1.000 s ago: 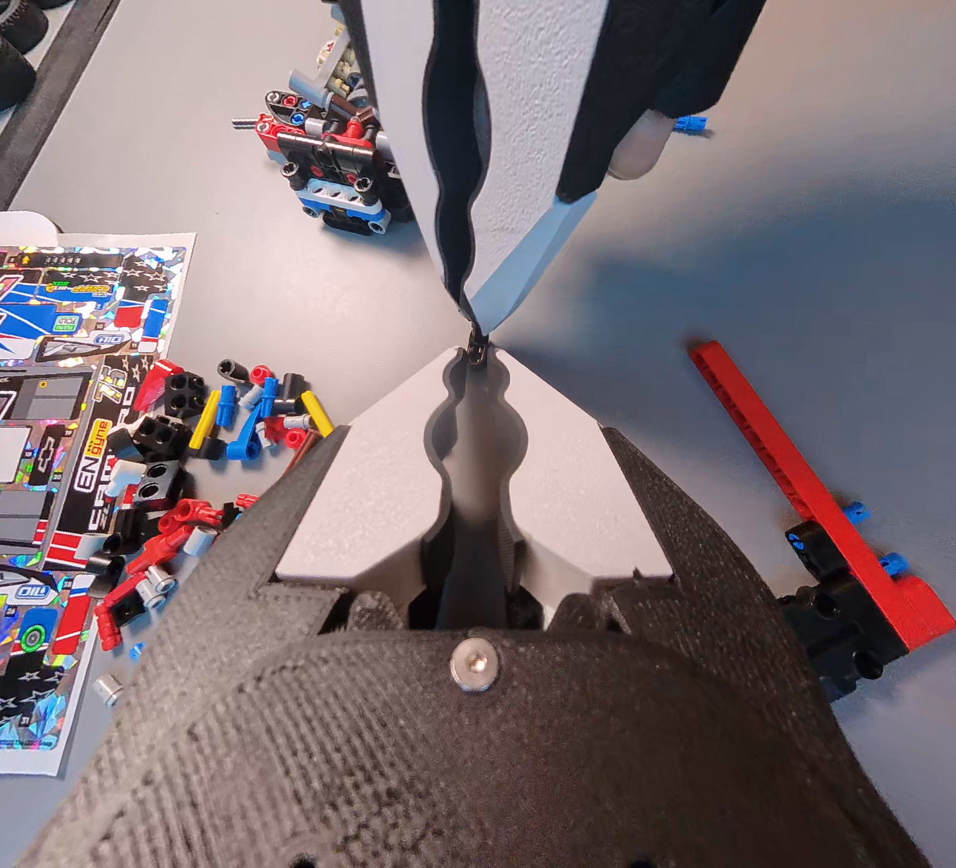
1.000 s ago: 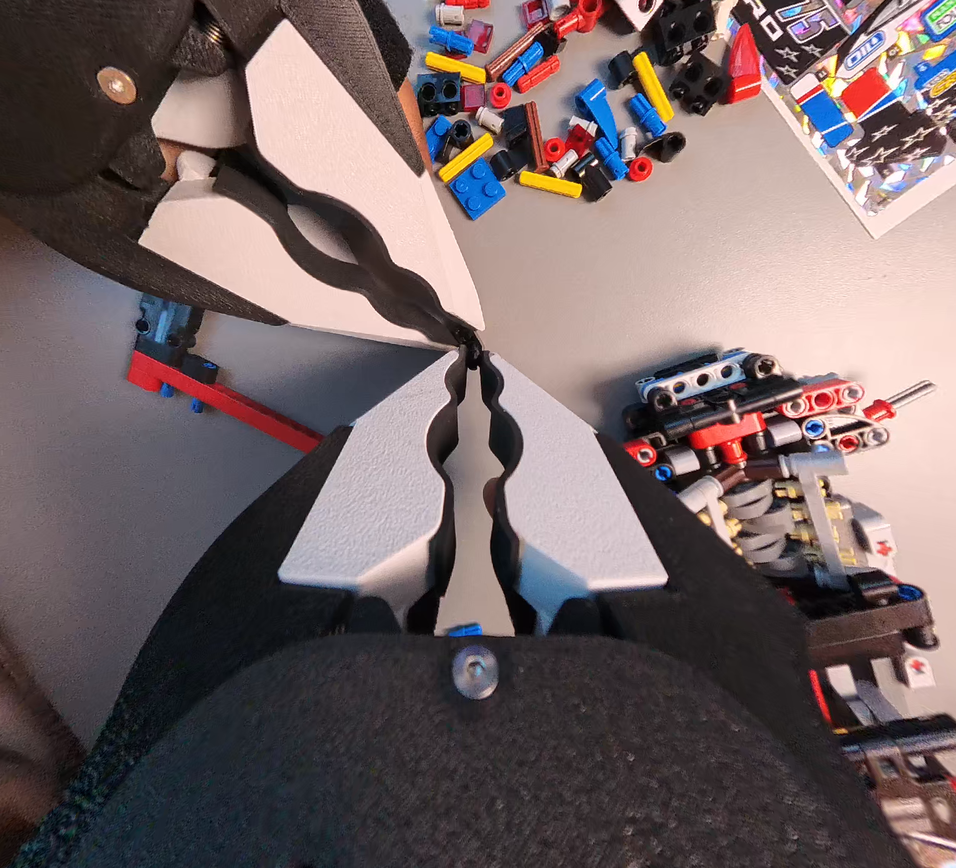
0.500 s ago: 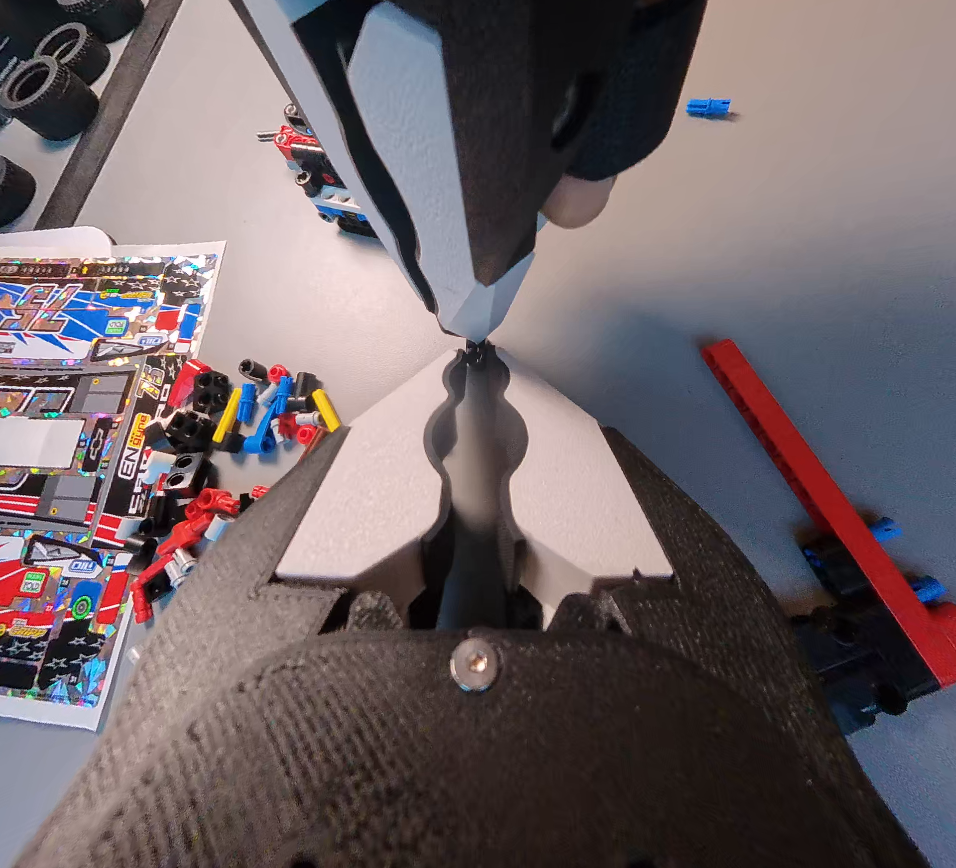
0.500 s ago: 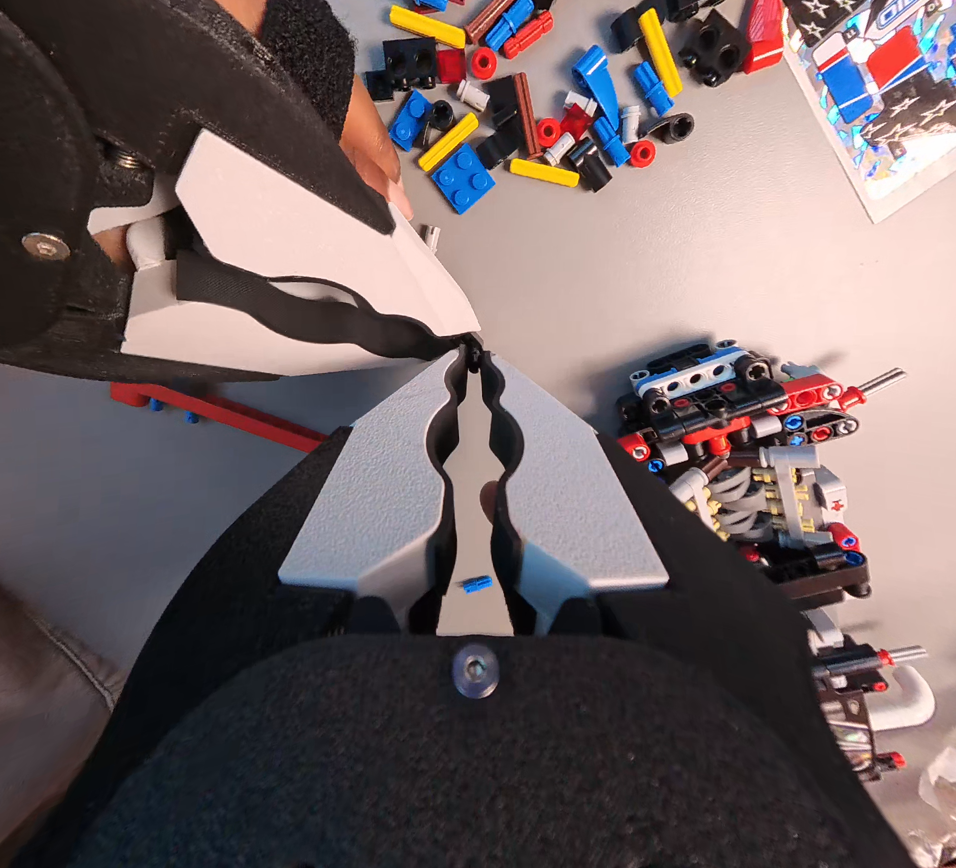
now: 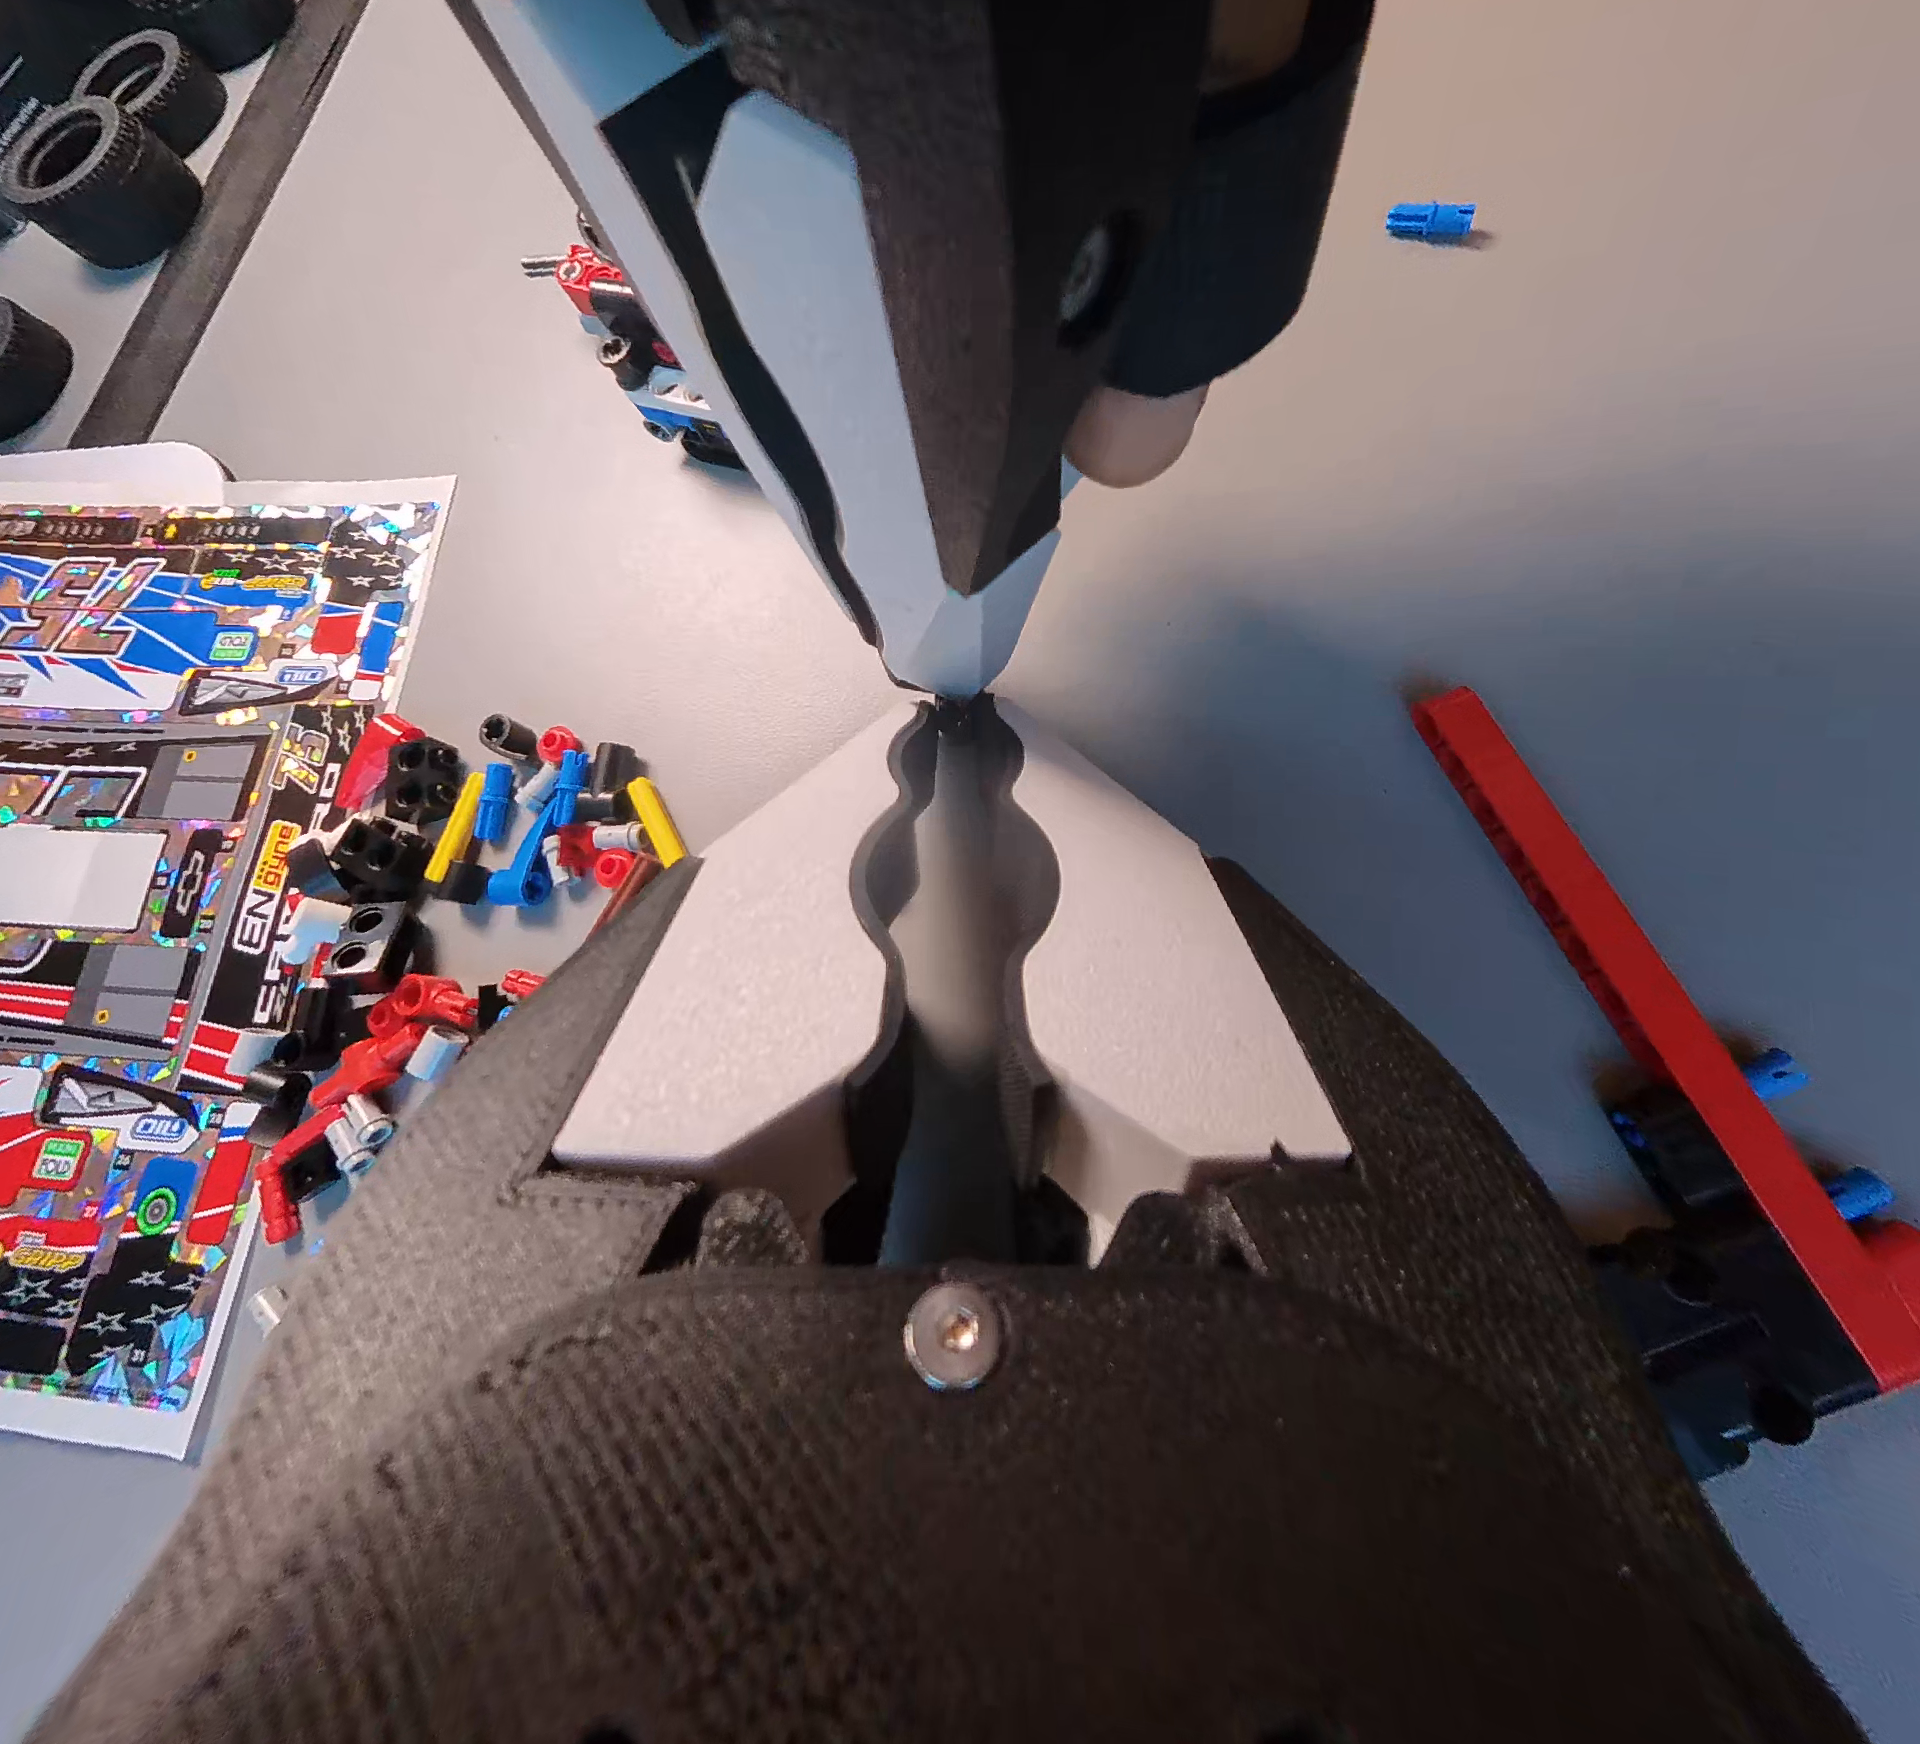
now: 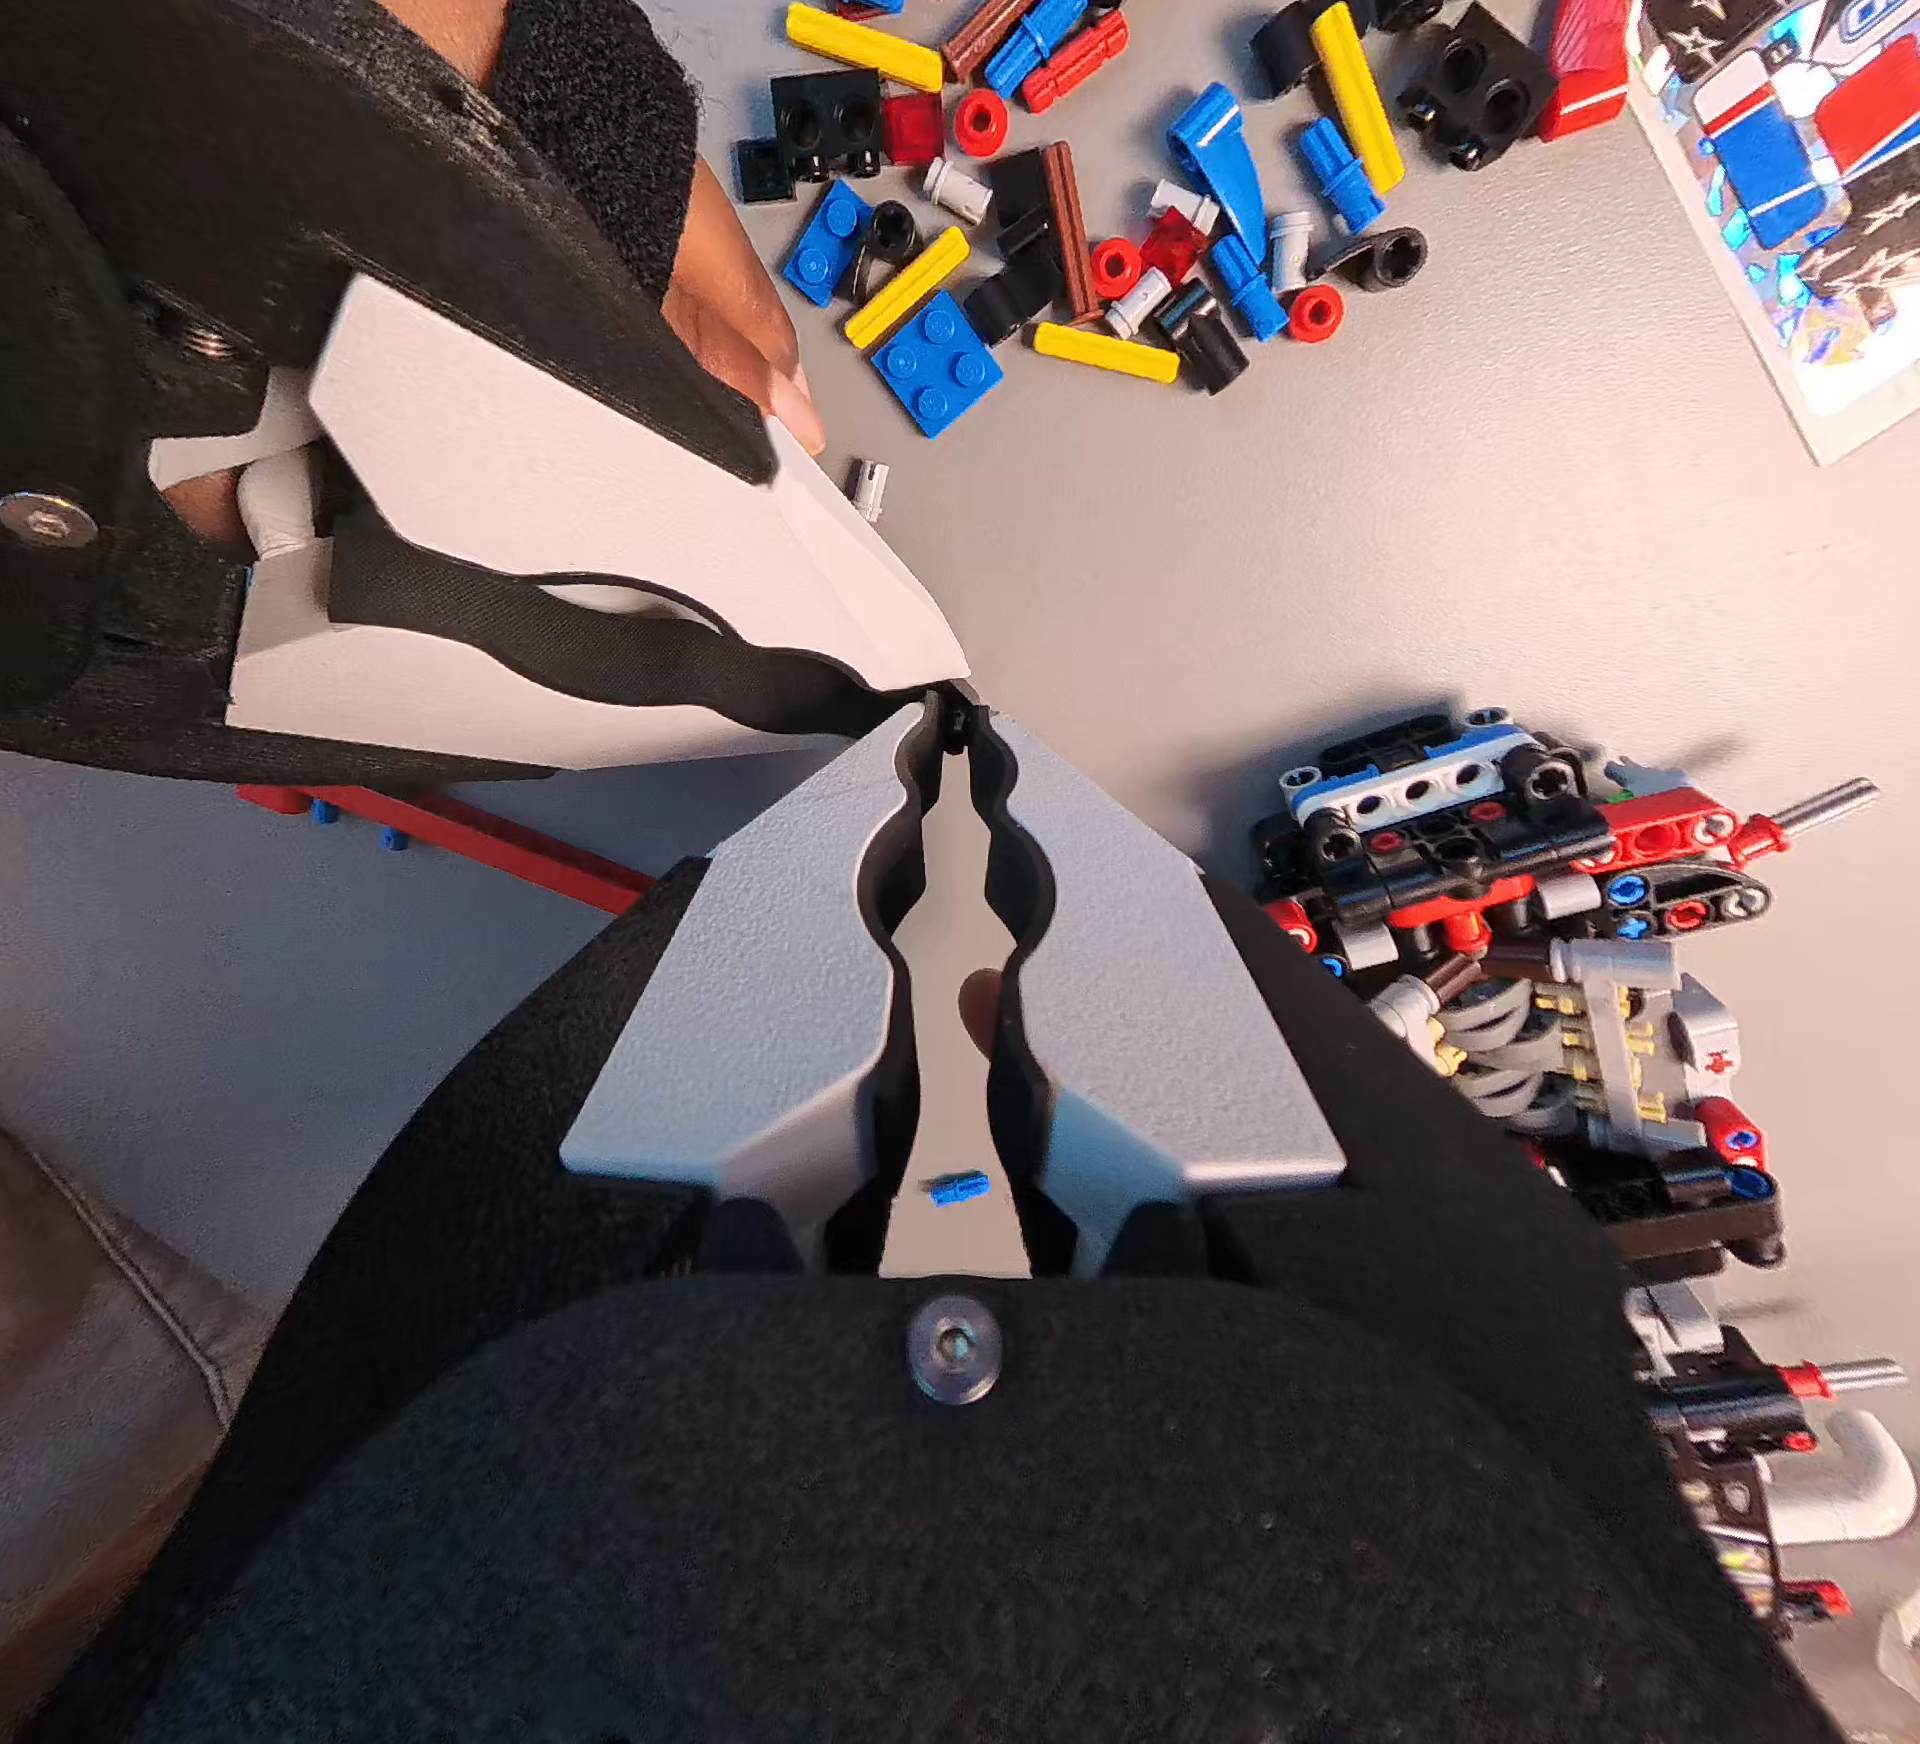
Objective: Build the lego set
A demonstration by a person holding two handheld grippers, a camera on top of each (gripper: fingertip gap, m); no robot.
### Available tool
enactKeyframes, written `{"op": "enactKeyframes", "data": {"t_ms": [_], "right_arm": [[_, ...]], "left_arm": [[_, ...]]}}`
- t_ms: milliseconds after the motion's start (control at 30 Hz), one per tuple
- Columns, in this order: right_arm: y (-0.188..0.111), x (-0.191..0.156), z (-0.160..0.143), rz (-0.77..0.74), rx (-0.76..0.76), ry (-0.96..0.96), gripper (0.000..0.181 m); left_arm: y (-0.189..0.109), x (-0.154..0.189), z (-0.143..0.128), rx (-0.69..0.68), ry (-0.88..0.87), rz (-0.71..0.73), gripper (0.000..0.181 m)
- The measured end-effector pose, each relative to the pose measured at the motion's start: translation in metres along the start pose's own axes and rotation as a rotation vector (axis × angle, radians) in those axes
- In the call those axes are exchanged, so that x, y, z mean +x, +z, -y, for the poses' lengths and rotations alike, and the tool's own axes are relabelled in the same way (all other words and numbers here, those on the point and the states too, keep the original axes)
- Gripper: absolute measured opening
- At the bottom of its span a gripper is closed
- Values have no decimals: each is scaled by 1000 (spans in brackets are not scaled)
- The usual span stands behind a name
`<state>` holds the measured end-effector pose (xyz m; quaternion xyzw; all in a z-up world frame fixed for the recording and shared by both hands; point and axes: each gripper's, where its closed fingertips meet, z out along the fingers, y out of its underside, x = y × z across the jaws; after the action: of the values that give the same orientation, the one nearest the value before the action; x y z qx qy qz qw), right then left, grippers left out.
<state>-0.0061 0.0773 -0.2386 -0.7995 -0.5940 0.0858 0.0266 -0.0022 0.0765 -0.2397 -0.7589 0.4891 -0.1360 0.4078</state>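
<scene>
My left gripper (image 5: 958,720) and my right gripper (image 6: 954,726) meet tip to tip above the grey table. Both are shut on one tiny black piece (image 5: 958,718), which also shows in the right wrist view (image 6: 954,730). In the left wrist view the right gripper (image 5: 951,671) comes down from above. In the right wrist view the left gripper (image 6: 920,681) comes in from the left. A long red beam with black parts and blue pins (image 5: 1621,988) lies on the table, also seen in the right wrist view (image 6: 488,847). The partly built model (image 6: 1507,915) stands to the right.
A pile of loose pieces (image 6: 1091,167) lies beside a shiny sticker sheet (image 5: 156,863). A single blue pin (image 5: 1432,219) lies apart on the table. Black tyres (image 5: 104,136) sit beyond a dark strip at the far left. A hand (image 6: 738,312) holds the left gripper. Only a small space, under 4 cm, lies between the two pairs of fingers.
The two grippers stay tip to tip on the black piece. The right gripper has turned about the contact point, and both views have shifted and tilted over the table.
</scene>
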Motion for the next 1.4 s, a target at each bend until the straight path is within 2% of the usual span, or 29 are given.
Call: {"op": "enactKeyframes", "data": {"t_ms": [200, 267, 333, 433, 533, 633, 933, 1267, 1333, 1400], "right_arm": [[0, 0, 0, -5, -27, -41, 2], [-1, 0, 0, 3, 16, -62, 3], [-4, 4, 0, -9, 72, -68, 14], [-16, 2, 6, 67, 201, -26, 22], [-31, 4, 8, 103, 316, 2, 22], [-31, 4, 3, 89, 388, -23, 17], [-13, -1, 3, -3, 430, -91, 2], [-12, -1, 2, -7, 409, -66, 2], [-18, -1, 4, 4, 491, -49, 3], [-42, -6, 13, 72, 699, -3, 19]], "left_arm": [[0, 0, 0, 0, -10, -7, 6], [0, 0, 0, 1, -7, -4, 6], [0, 0, 0, 1, -13, -11, 6], [0, 0, 0, 1, -21, -17, 6], [0, 0, 0, 1, -21, -17, 6], [0, 0, 0, 2, -23, -19, 6], [0, 0, 0, 2, -13, -10, 6], [0, -1, 2, 12, 74, 44, 5], [-4, -6, 6, 48, 123, 99, 6], [-17, -17, 19, 120, 177, 190, 5]]}}
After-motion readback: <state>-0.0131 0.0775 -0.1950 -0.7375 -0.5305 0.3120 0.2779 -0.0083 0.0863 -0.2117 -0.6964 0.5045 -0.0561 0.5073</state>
